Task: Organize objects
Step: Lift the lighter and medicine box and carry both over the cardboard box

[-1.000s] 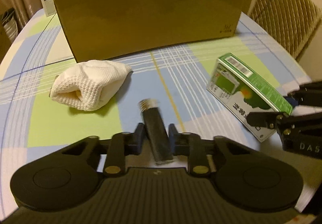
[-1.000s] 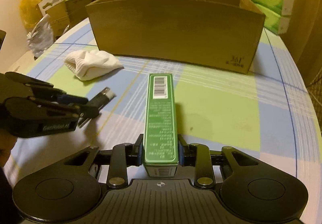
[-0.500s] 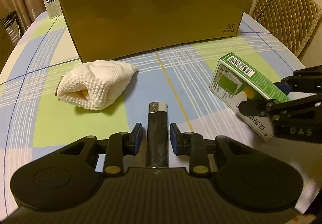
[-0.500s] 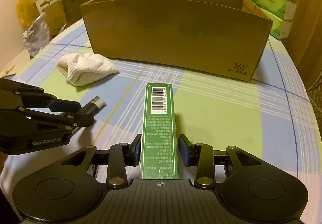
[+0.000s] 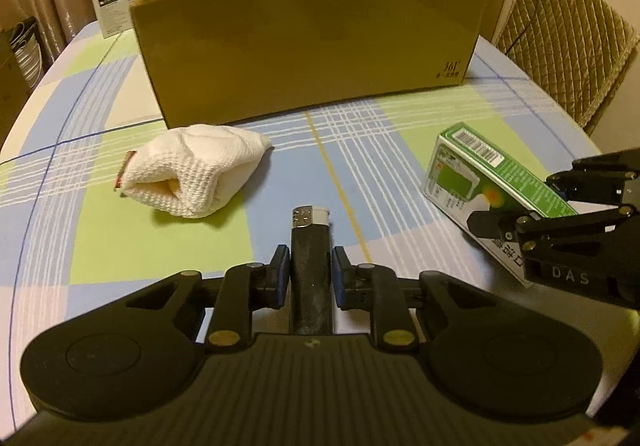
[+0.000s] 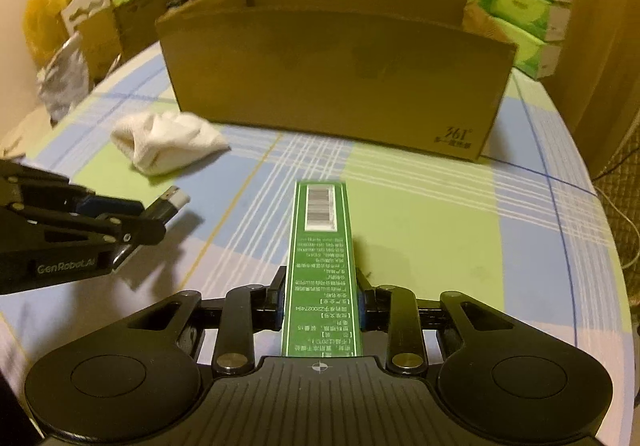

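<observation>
Left gripper [image 5: 307, 273] clenches the lighter [image 5: 310, 246]; right gripper [image 6: 320, 300], closing, pinches the green carton [image 6: 320, 246] by its tail, so it could sag loose.

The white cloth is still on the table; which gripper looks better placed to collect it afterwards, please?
Probably the left: the white cloth lies just beyond the left gripper, on its side of the table, though it holds the lighter.
</observation>
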Motion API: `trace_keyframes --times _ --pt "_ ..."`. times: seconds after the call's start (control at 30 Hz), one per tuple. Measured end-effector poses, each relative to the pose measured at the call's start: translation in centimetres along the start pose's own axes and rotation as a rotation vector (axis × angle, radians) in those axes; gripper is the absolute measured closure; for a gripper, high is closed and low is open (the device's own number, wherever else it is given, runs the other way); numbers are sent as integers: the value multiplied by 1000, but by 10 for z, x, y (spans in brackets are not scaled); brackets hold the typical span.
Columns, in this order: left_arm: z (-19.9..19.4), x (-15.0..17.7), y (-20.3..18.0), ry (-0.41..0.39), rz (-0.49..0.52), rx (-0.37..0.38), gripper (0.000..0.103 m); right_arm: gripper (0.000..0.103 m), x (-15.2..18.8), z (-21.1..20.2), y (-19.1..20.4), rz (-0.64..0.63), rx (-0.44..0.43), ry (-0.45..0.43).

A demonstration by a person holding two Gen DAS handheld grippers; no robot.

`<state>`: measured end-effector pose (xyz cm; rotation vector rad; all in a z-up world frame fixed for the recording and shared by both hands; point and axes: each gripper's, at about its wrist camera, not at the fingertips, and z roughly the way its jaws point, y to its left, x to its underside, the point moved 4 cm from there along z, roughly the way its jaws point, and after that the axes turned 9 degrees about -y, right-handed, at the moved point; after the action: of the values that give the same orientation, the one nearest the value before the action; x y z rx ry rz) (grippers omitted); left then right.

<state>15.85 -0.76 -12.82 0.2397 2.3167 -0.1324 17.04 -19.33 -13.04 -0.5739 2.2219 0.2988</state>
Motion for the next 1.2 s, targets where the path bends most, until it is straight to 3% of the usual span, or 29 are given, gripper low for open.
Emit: trace_keyframes --times 0.4,0.77,1.2 --pt "-40 -12 -5 -38 -22 4 86 76 3 -36 9 41 8 -17" --pt "-63 -25 -8 -74 -23 8 86 76 -23 -66 13 33 22 -99" --pt "-83 -39 -13 -110 -31 20 86 76 -24 -80 18 35 26 -114"
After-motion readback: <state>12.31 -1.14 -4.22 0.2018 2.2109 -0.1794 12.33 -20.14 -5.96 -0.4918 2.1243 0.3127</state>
